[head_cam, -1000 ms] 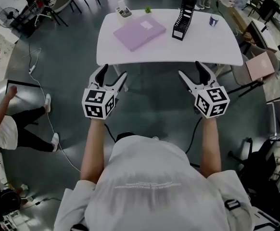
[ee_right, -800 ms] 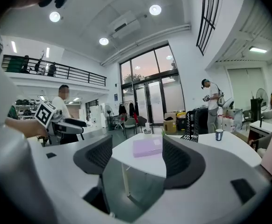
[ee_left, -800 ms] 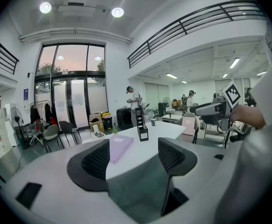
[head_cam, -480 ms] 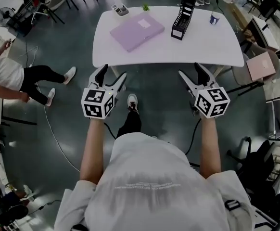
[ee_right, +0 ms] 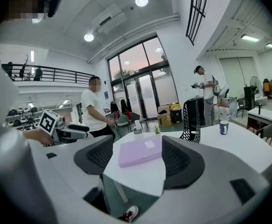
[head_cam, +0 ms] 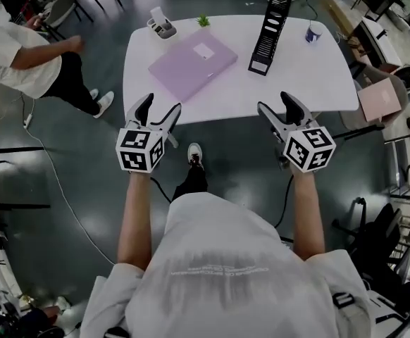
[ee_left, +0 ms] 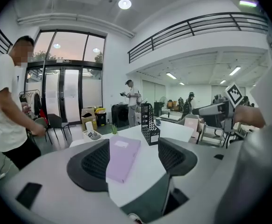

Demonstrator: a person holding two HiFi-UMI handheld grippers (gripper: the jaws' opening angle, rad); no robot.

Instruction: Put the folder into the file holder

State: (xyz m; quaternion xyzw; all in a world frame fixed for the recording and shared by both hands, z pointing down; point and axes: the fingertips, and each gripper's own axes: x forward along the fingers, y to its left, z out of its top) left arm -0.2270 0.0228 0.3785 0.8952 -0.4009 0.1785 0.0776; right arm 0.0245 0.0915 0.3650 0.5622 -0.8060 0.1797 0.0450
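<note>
**Head view.** Both tongs are short of the counter (head_cam: 311,76), over the floor at its near edge. The left tongs (head_cam: 159,111) are wide with nothing in them, and so are the right tongs (head_cam: 277,108). The lilac folder (head_cam: 192,64) lies flat and skewed at about 11 o'clock from the counter's middle. The black mesh file holder (head_cam: 267,30) stands upright at about 1 o'clock, apart from the folder. A mug (head_cam: 313,32) sits at 3 o'clock of the holder, near it. A person (head_cam: 22,48) stands at 10 o'clock, off the counter.

**Left gripper view.** The pads (ee_left: 96,164) stand wide, with only air between them. The folder (ee_left: 123,157) is dead ahead at 12 o'clock, untouched, and the holder (ee_left: 149,124) is beyond it at 1 o'clock.

**Right gripper view.** These tongs are also spread and empty. The folder (ee_right: 140,153) is at 12 o'clock and the holder (ee_right: 192,120) at 2 o'clock, with the mug (ee_right: 224,127) just past it.

**Risks (judgement).**
- The folder lies flat on a smooth top, so a pad meeting its edge may push it away instead of getting under it.
- A grip at one corner would let the folder droop or fan open.
- The holder looks light and narrow, so a folder entering off-line could tip it or shove it into the mug.
- I cannot tell from here how much of the slot is clear.
</note>
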